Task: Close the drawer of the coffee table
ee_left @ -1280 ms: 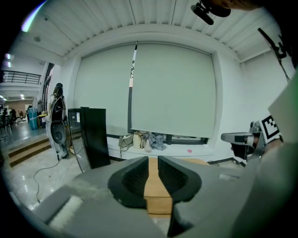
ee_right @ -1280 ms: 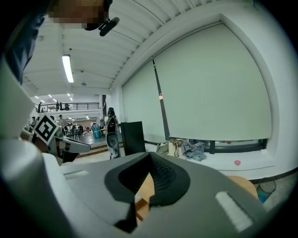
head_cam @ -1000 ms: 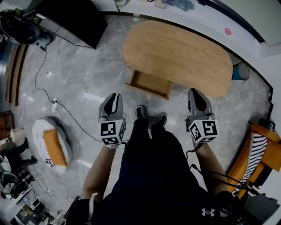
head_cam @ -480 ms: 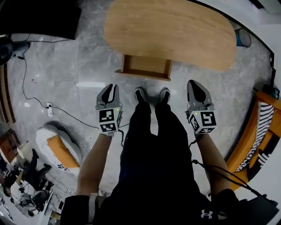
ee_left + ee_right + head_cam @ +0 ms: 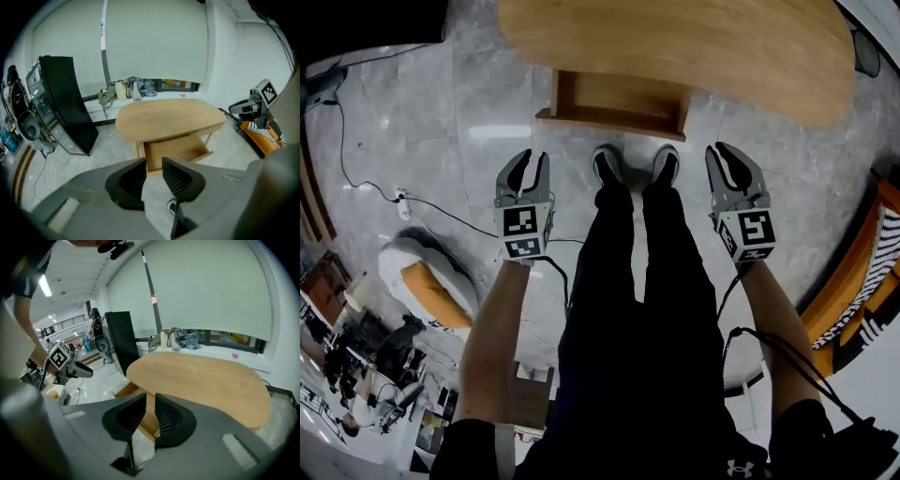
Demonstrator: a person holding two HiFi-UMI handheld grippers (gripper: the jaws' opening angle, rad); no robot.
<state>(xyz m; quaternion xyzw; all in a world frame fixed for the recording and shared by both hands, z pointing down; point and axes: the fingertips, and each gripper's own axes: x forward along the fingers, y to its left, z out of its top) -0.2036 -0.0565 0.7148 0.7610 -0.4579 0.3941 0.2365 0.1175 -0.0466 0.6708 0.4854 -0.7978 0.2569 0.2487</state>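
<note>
The drawer point(image 5: 617, 96) juts open from the coffee table point(image 5: 694, 42), not yet shut; left gripper point(image 5: 530, 161) and right gripper point(image 5: 727, 157) have just opened, empty

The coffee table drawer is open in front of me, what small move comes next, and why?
Probably bring the left gripper and right gripper forward to the drawer front: it stands pulled out, neither touches it, and their jaws, just opened, hold nothing.

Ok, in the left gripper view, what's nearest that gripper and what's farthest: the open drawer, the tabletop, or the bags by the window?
1. Open drawer, low, just ahead of the left gripper, whose jaws have just been opening, nothing between them.
2. Tabletop, above and behind the drawer.
3. Bags, farthest back, on the window ledge.
</note>
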